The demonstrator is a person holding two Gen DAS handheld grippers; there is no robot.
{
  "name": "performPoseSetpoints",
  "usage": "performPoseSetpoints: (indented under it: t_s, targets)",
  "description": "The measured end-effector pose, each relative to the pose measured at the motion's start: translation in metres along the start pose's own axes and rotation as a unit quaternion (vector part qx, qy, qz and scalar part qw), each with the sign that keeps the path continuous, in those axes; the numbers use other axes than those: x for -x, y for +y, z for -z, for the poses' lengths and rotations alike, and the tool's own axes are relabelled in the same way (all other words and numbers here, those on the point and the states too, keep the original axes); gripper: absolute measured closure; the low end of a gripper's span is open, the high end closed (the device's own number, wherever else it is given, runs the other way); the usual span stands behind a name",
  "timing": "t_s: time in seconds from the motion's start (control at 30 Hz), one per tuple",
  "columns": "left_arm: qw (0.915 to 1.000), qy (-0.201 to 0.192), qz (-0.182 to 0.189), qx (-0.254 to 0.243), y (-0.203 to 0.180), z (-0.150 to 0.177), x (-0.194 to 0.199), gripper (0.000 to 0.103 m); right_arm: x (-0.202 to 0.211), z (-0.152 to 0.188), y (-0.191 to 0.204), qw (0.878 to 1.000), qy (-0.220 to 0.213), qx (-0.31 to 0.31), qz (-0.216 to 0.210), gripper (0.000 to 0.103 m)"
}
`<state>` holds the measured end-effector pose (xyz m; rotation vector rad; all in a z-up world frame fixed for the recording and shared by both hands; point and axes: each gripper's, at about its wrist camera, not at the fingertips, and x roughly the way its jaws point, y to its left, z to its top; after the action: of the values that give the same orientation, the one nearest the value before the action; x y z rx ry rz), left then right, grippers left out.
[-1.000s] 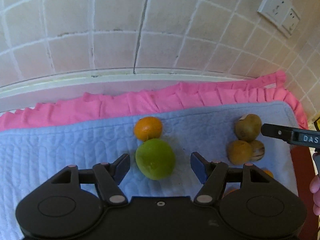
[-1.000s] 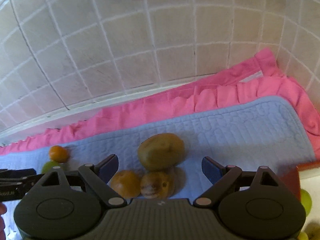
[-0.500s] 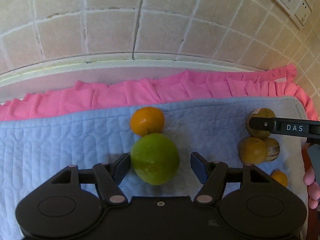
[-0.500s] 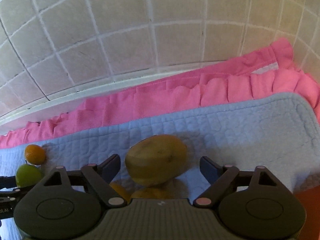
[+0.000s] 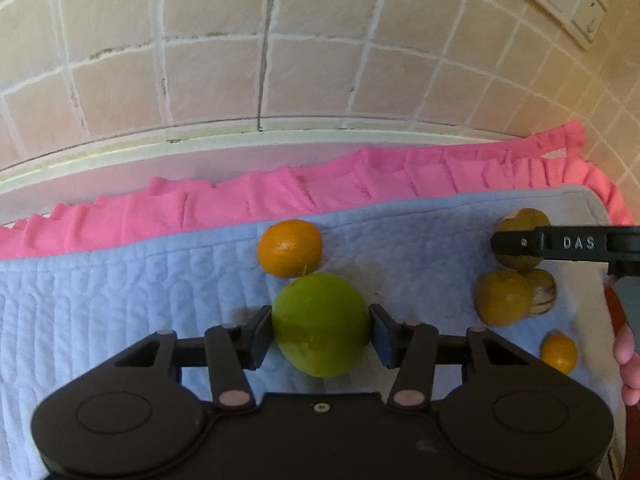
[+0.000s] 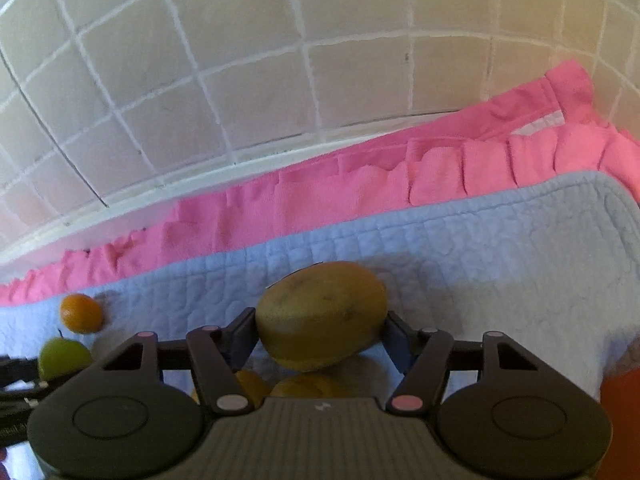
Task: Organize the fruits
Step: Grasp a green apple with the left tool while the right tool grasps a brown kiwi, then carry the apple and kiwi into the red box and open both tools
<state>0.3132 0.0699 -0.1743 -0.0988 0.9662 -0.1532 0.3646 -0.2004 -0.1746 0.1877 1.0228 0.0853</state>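
Observation:
My left gripper (image 5: 320, 330) is shut on a green fruit (image 5: 320, 322) that rests on the blue quilted mat (image 5: 120, 300). An orange (image 5: 290, 247) sits just behind the green fruit. My right gripper (image 6: 322, 330) is shut on a brown oval fruit (image 6: 322, 316), with two more brownish fruits (image 6: 308, 387) below it. In the left wrist view the right gripper's finger (image 5: 560, 243) crosses the brown oval fruit (image 5: 520, 218), beside a brownish round fruit (image 5: 502, 298), a striped one (image 5: 542, 292) and a small orange (image 5: 559, 353).
A pink ruffled cloth (image 5: 320, 188) lies under the mat along the tiled wall (image 5: 280, 60). A wall socket (image 5: 564, 0) is at the upper right. A red-orange surface (image 6: 620, 408) borders the mat on the right. The green fruit (image 6: 64, 356) and orange (image 6: 80, 313) show at the right wrist view's left.
Both grippers moved forward and closed: the left onto the green fruit, the right onto the brown oval fruit. The fruits on the mat have not shifted.

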Motion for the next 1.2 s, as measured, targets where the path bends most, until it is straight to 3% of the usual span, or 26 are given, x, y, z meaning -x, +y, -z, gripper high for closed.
performPoseSetpoints:
  t_s: [0.3, 0.6, 0.9, 1.07, 1.2]
  targets:
    - [0.9982, -0.045, 0.022, -0.034, -0.025, -0.002, 0.053, 0.043, 0.071, -0.004, -0.001, 0.997, -0.067, -0.017, -0.024, 0.036]
    - [0.9856, -0.086, 0.091, -0.114, -0.109, -0.011, 0.109, 0.043, 0.179, 0.034, -0.051, 0.988, -0.138, -0.073, -0.017, 0.036]
    - [0.9551, -0.088, 0.18, -0.218, -0.239, 0.0, 0.119, 0.043, 0.267, 0.114, -0.16, 0.966, -0.163, -0.185, 0.078, 0.036]
    - [0.9348, -0.059, 0.248, -0.247, -0.306, 0.0, 0.106, 0.042, 0.288, 0.158, -0.205, 0.954, -0.147, -0.229, 0.125, 0.036]
    - [0.9194, -0.026, 0.277, -0.278, -0.36, 0.004, 0.081, 0.042, 0.289, 0.18, -0.224, 0.955, -0.119, -0.236, 0.139, 0.036]
